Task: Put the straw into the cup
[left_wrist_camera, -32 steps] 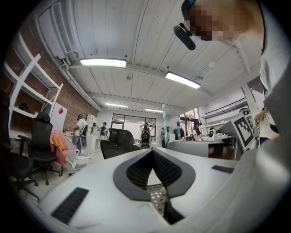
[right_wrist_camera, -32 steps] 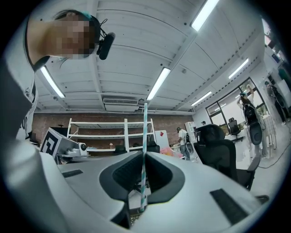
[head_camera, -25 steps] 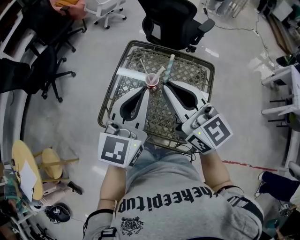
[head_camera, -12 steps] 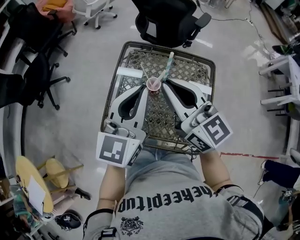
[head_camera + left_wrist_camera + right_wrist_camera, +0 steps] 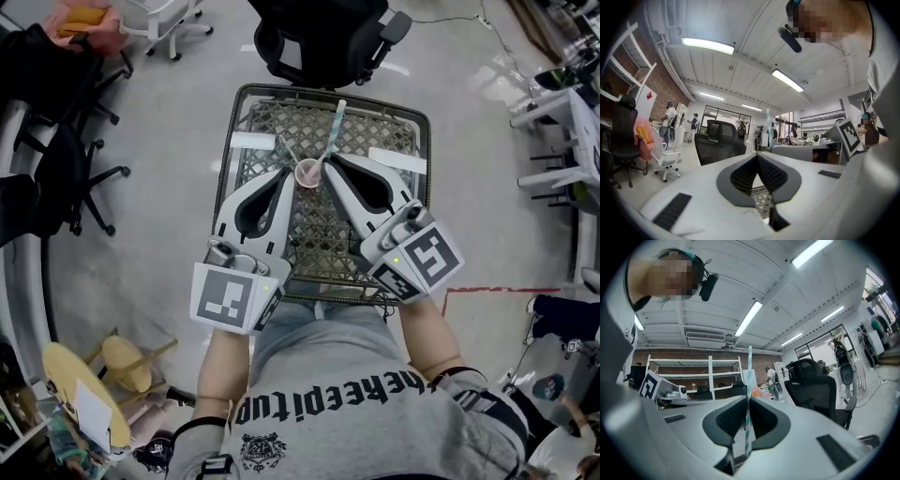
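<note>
Black office chair [image 5: 319,37] behind wire basket [image 5: 281,89].

One wire basket [image 5: 375,131] carries one pink cup [image 5: 307,172] near its middle. There are two straws: a teal-striped straw [image 5: 335,127] toward the far edge and a thin pale straw [image 5: 287,150] just left of it. There are two white strips: a left strip [image 5: 253,141] by the left edge and a right strip [image 5: 397,159] by the right edge. There are two tongs, the left tongs [image 5: 289,174] and the right tongs [image 5: 328,167], each with one marker cube. Three office chairs stand on the floor: two black, one white.
</note>
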{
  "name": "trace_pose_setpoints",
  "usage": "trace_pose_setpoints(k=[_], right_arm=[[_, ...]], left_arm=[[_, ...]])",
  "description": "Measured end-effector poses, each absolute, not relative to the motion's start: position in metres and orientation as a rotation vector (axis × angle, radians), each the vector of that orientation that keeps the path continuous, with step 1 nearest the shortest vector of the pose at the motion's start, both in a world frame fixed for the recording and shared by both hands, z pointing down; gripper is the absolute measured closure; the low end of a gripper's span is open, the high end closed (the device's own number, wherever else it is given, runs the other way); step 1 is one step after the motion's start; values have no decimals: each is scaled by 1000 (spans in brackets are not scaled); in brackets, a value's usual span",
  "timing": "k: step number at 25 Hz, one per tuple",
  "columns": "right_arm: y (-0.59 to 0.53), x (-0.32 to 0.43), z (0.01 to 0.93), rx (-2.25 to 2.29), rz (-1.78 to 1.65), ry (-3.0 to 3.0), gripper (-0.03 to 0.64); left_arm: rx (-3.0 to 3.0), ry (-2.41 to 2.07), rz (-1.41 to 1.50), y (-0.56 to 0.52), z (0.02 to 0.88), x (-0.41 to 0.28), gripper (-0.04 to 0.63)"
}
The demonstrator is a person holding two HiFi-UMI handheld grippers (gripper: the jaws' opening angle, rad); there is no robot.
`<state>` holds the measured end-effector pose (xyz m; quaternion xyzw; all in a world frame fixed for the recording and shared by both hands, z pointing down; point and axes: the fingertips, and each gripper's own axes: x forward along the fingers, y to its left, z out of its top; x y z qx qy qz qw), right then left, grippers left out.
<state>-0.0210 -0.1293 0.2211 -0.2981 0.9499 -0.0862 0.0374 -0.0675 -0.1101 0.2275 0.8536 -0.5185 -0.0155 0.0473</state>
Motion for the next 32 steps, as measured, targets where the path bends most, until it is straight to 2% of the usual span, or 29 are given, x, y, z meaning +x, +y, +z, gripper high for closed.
trace_pose_setpoints(k=[32], right_arm=[[-188,-29,310,-1190,-453,2908,578]], left_arm=[[2551,-1271,106,-157,312,-69,578]])
